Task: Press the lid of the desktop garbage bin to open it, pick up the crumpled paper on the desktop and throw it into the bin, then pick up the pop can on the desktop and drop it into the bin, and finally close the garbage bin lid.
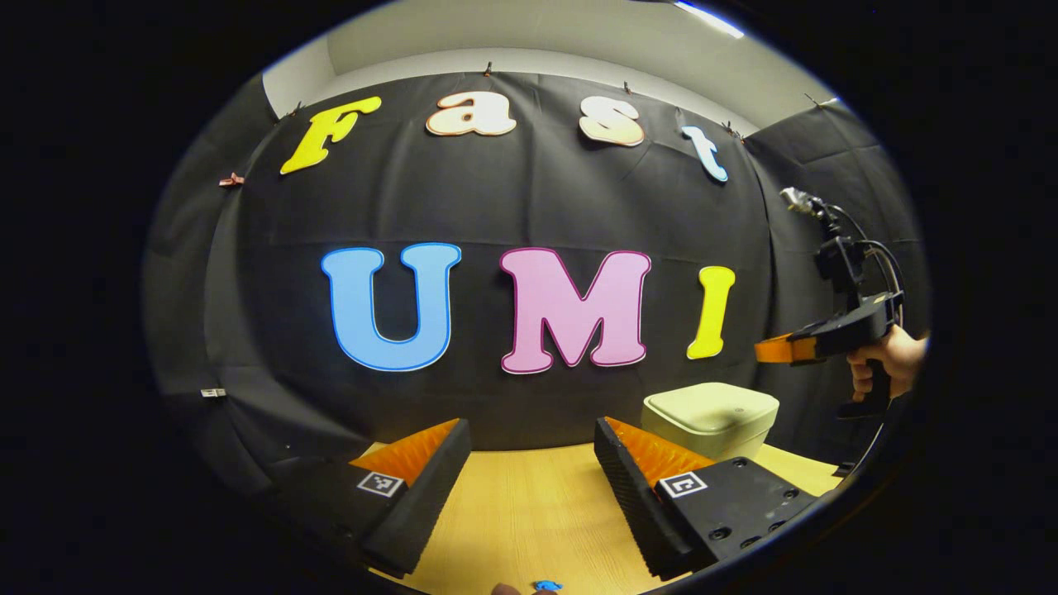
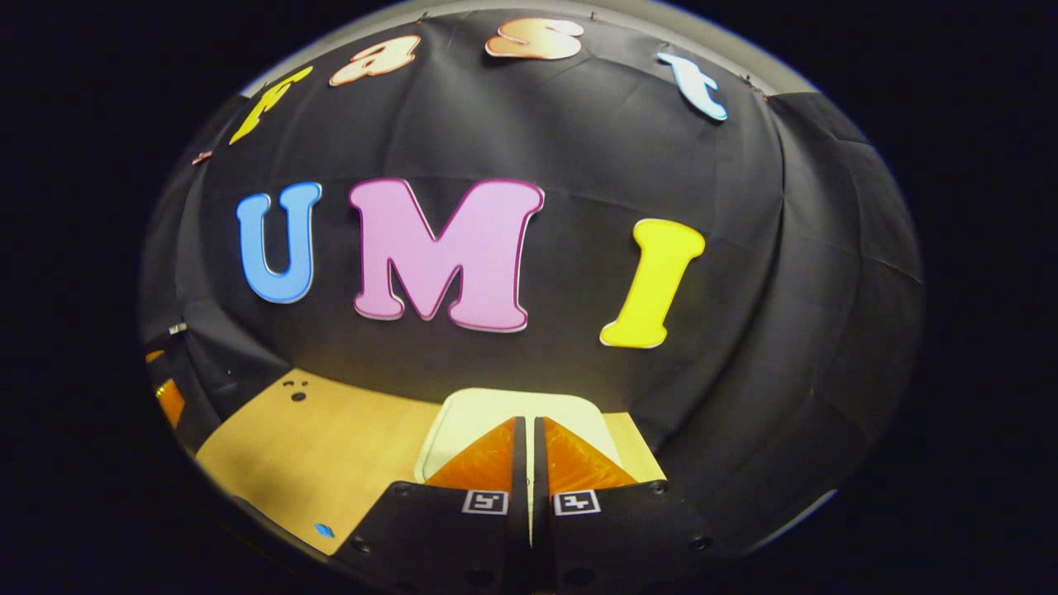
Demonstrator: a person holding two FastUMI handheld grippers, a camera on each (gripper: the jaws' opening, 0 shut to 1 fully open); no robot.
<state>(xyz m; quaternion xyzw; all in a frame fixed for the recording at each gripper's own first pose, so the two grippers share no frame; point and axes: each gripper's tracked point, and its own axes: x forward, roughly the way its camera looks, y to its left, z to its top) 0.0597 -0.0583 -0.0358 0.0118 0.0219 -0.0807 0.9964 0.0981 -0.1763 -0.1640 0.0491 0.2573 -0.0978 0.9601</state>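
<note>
The garbage bin [image 2: 496, 413], lid down, stands at the back of the desk [image 2: 314, 446] against the booth wall, and in the right gripper view it lies straight ahead of and below the right gripper [image 2: 529, 438], whose two fingers are pressed together with nothing between them. In the left gripper view that same gripper [image 1: 773, 351] hangs above and to the right of the bin [image 1: 711, 413], while the left gripper [image 1: 533, 463], jaws spread wide and empty, has the bin off to its right. The right gripper looks the nearer one for the lid press, which would likely call for a move forward and down onto the lid.
</note>
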